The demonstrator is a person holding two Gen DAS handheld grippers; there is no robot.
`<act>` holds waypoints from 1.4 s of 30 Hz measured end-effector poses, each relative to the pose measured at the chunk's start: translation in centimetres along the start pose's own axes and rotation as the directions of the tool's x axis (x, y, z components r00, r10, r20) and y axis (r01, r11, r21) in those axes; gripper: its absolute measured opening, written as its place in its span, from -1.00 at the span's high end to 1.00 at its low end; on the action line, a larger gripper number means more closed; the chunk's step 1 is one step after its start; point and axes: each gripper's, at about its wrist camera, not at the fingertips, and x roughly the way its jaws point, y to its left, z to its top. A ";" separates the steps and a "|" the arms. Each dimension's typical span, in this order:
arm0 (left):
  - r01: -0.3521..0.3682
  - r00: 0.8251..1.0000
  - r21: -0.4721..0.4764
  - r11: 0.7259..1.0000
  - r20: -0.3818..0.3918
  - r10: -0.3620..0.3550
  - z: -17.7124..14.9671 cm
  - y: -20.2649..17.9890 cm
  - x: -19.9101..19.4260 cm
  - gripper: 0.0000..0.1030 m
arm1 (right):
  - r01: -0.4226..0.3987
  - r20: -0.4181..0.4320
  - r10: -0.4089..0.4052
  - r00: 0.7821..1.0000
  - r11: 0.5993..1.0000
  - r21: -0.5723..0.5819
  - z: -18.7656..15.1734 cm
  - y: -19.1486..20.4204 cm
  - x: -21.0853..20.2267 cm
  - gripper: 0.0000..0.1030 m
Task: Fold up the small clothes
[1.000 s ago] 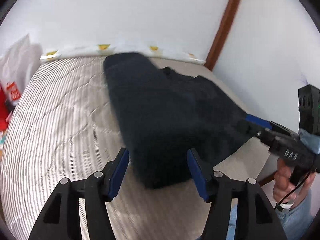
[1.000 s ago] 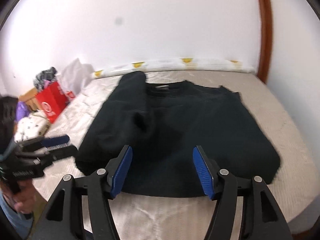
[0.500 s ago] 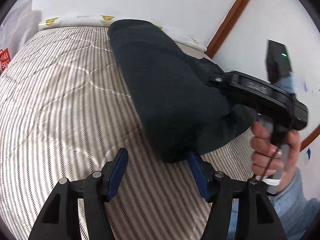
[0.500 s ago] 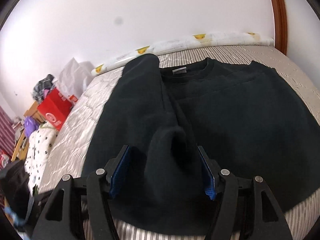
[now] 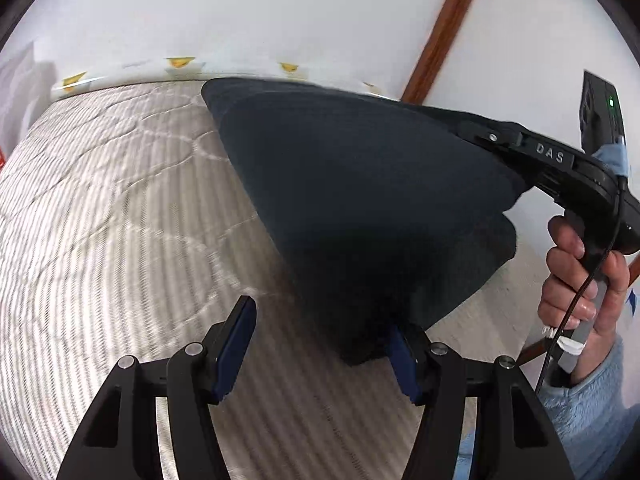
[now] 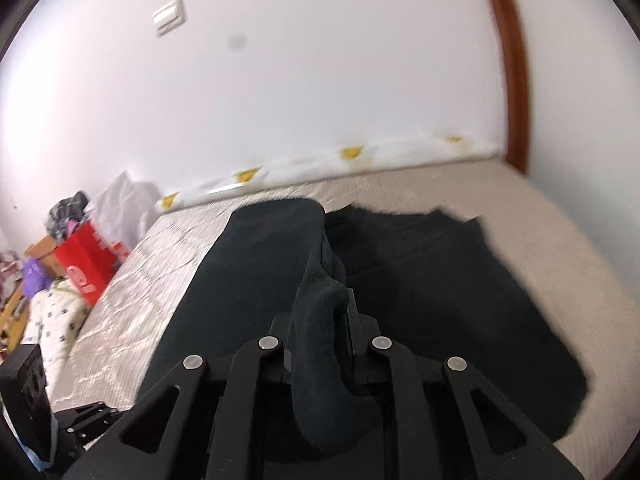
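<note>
My left gripper [image 5: 320, 352] sat low over the near edge of the bed, its two blue-padded fingers [image 5: 236, 350] spread wide and closed on nothing. The near hem of the black knitted sweater [image 5: 360, 208] hung down against the inner face of the right-hand pad, touching it, while the left-hand pad stood clear over the grey-and-white striped quilted mattress [image 5: 100, 220]. To the right and a little farther off, my right hand [image 5: 580, 276] was wrapped round the grip of the other tool, wrist in a pale blue fleece cuff, knuckles turned toward the left camera, holding the tool raised and angled in from the right.

My right gripper [image 6: 320, 320] had its fingers drawn tight together on a bunched fold of the sweater [image 6: 440, 300]; the cloth stood up between them and spilled back over the black linkage toward the camera. From that pinch the lifted near-left part of the garment stretched away like a tent, while the rest lay flat on the mattress [image 6: 540, 208] to the right and beyond.

Along the far edge of the bed ran a white rolled cover with yellow patterns [image 6: 320, 164], against the white wall. Off the left side stood a red paper bag [image 6: 86, 264] among blurred clutter.
</note>
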 end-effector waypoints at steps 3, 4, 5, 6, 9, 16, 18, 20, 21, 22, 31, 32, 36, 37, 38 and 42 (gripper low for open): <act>0.018 1.000 0.034 0.999 -0.012 -0.018 0.5 -1.3 0.7 -0.20 | 0.073 0.026 -0.073 0.997 0.997 0.003 0.4 -3.2 -1.4 0.75; 0.023 1.000 0.055 0.998 -0.019 -0.022 0.7 -2.2 1.1 -0.21 | 0.089 0.030 -0.089 0.996 0.996 0.006 0.4 -4.1 -1.7 0.75; 0.028 0.999 0.072 0.997 -0.026 -0.027 0.7 -2.9 1.5 -0.21 | 0.107 0.035 -0.107 0.994 0.994 0.010 0.4 -5.1 -2.0 0.75; 0.032 0.999 0.088 0.996 -0.031 -0.029 0.8 -3.6 1.7 -0.21 | 0.127 0.042 -0.128 0.991 0.992 0.013 0.4 -6.2 -2.4 0.75; 0.027 0.999 0.150 0.988 -0.034 -0.022 1.0 -5.6 2.8 -0.21 | 0.201 0.066 -0.202 0.977 0.979 0.020 -0.1 -9.0 -3.7 0.76; -0.023 0.999 0.175 0.984 -0.026 0.028 1.4 -6.9 3.9 -0.17 | 0.250 -0.023 -0.249 0.968 0.963 0.104 -2.8 -15.5 -3.0 0.75; -0.014 0.999 0.148 0.989 -0.027 0.019 1.2 -6.7 4.0 -0.12 | 0.231 -0.048 -0.226 0.973 0.965 0.125 -3.5 -16.1 -2.5 0.71; -0.007 1.000 0.124 0.992 -0.021 0.009 1.3 -6.4 3.9 -0.03 | 0.243 -0.054 -0.239 0.970 0.963 0.114 -3.8 -16.2 -2.4 0.54; -0.003 1.000 0.116 0.993 -0.020 0.006 1.4 -6.3 3.9 0.06 | 0.256 -0.054 -0.251 0.966 0.961 0.109 -3.9 -16.3 -2.4 0.43; 0.004 1.000 0.111 0.994 -0.020 -0.002 1.4 -6.3 3.9 0.12 | 0.260 -0.056 -0.255 0.965 0.958 0.117 -4.0 -16.4 -2.5 0.21; -0.017 1.000 0.119 0.993 0.013 0.016 2.5 -6.3 3.5 0.56 | 0.089 -0.199 -0.021 0.980 0.936 0.339 -4.9 -19.2 0.8 0.28; -0.026 0.999 0.117 0.993 0.023 0.023 2.6 -6.2 2.9 0.59 | 0.065 -0.189 -0.003 0.982 0.943 0.325 -4.6 -18.5 1.1 0.41; -0.049 0.998 0.058 0.997 0.047 0.046 3.8 -4.0 2.4 0.62 | 0.114 -0.160 -0.076 0.984 0.962 0.249 -3.7 -16.0 1.5 0.64; -0.047 0.998 0.044 0.998 0.047 0.045 4.0 -3.3 2.2 0.62 | 0.109 -0.158 -0.071 0.985 0.962 0.249 -3.5 -15.4 1.9 0.64; -0.052 0.997 0.034 0.998 0.050 0.050 4.1 -2.4 1.9 0.62 | 0.104 -0.155 -0.067 0.986 0.964 0.246 -3.2 -14.9 2.3 0.65; -0.093 0.994 -0.001 0.996 0.064 0.093 4.3 0.9 0.6 0.62 | 0.077 -0.158 -0.043 0.986 0.973 0.218 -1.8 -12.0 4.5 0.65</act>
